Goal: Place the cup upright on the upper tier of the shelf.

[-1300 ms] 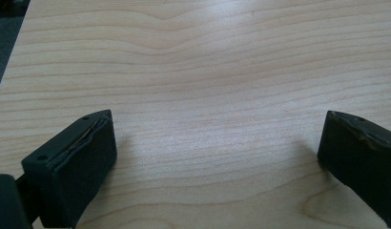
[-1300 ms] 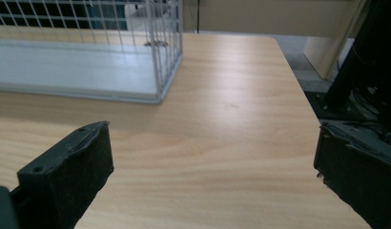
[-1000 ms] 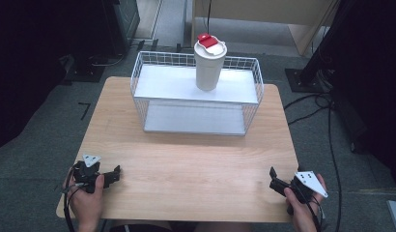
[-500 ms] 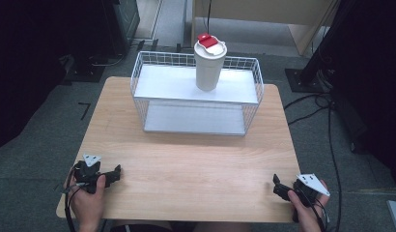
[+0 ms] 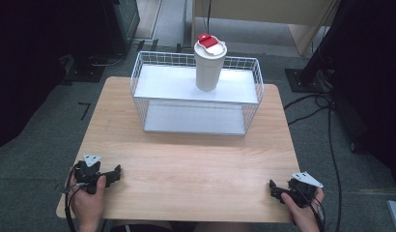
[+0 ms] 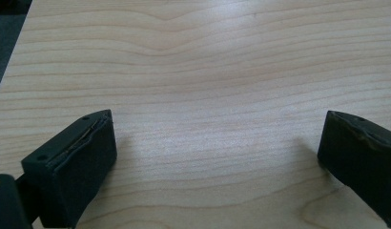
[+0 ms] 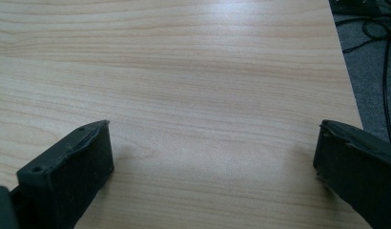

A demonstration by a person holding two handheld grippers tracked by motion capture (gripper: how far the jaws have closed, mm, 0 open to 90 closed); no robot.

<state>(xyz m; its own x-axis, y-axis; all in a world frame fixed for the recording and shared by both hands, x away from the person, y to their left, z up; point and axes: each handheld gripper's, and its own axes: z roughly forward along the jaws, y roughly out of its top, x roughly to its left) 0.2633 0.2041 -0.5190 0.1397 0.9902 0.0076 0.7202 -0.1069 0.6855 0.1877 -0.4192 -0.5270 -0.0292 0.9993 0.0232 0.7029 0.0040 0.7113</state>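
On the wooden surface [image 5: 186, 169] the left tool [image 5: 114, 174] rests at the near left corner, held in the person's left hand [image 5: 87, 203]. The right tool [image 5: 275, 191] sits at the near right corner in the right hand [image 5: 304, 212]. Each gripper view shows its own two black jaws spread wide with only bare wood grain between them, so neither tool holds anything. A white tumbler [image 5: 208, 67] with a red and white lid [image 5: 209, 43] stands upright on the upper shelf of a white wire rack [image 5: 196, 96] at the far middle of the surface. The tumbler is well apart from both tools, across the bare wood, roughly midway between them from side to side.
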